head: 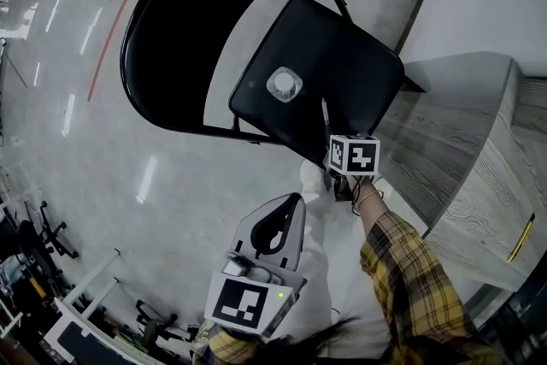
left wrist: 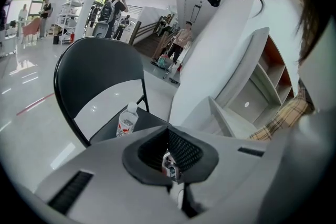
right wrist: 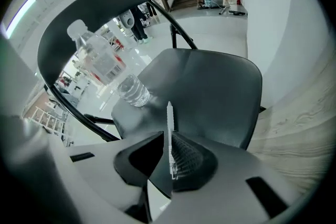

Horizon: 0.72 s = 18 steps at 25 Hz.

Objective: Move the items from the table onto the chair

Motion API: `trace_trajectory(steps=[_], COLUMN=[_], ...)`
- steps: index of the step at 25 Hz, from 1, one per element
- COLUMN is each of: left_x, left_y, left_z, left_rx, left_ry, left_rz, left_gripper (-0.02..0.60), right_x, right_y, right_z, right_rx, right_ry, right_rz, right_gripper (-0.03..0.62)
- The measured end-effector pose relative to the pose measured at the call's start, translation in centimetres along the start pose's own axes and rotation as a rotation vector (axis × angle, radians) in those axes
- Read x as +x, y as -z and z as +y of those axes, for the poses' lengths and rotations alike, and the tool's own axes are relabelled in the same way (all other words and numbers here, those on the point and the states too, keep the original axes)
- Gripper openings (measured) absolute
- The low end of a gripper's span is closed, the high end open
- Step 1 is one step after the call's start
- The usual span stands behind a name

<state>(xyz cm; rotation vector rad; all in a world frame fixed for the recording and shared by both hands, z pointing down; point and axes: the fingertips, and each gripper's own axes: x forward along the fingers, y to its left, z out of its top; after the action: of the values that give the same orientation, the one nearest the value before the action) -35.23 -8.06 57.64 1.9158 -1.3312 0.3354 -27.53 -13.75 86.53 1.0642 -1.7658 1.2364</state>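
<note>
A black folding chair [head: 342,73] stands beside the wood-grain table [head: 461,150]. A clear water bottle [head: 285,85] stands upright on its seat, toward the backrest. My right gripper [head: 333,148] hovers over the seat's front edge, shut on a thin grey pen [right wrist: 169,123] that sticks out past the jaws toward the seat [right wrist: 220,86]; the bottle [right wrist: 105,63] lies ahead to the left. My left gripper [head: 295,201] hangs lower, short of the chair. Its jaws [left wrist: 169,157] are closed around a small whitish object [left wrist: 169,164] that I cannot identify. The bottle [left wrist: 127,120] is beyond them.
A yellow pen [head: 521,237] lies on the table at the far right. Glossy floor with a red line [head: 115,21] spreads left of the chair. A white pillar [left wrist: 210,50] and open shelves [left wrist: 262,81] stand behind; several people [left wrist: 113,10] are far off.
</note>
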Motion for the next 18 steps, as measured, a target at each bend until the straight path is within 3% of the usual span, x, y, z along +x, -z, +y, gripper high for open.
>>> trace_trajectory(steps=[5,9,13,18], left_x=[-0.4,-2.0,-3.1,-5.2], left_y=[-1.8,-3.3,-7.2,-11.7], left_z=[-1.2,-3.1,-6.0,-11.6], left_rx=[0.032,0.079,0.14,0.207], left_ry=[0.018,0.019,0.063,0.13], left_rz=[-0.044,0.027,-0.097,-0.141], left_gripper=[0.003,0.003,0.004,0.003], right_x=[-4.8,-11.8,-19.8,-31.0], right_y=[-2.1,-3.0,-4.2,-5.0], right_z=[2.7,6.2,9.3,11.3], right_rx=[0.014,0.004,-0.012,-0.053], right_ry=[-0.066,-0.149,-0.237,-0.321], right_rz=[-0.086,-0.158,-0.245,-0.363], right_gripper=[0.054,0.054,0.054,0.054])
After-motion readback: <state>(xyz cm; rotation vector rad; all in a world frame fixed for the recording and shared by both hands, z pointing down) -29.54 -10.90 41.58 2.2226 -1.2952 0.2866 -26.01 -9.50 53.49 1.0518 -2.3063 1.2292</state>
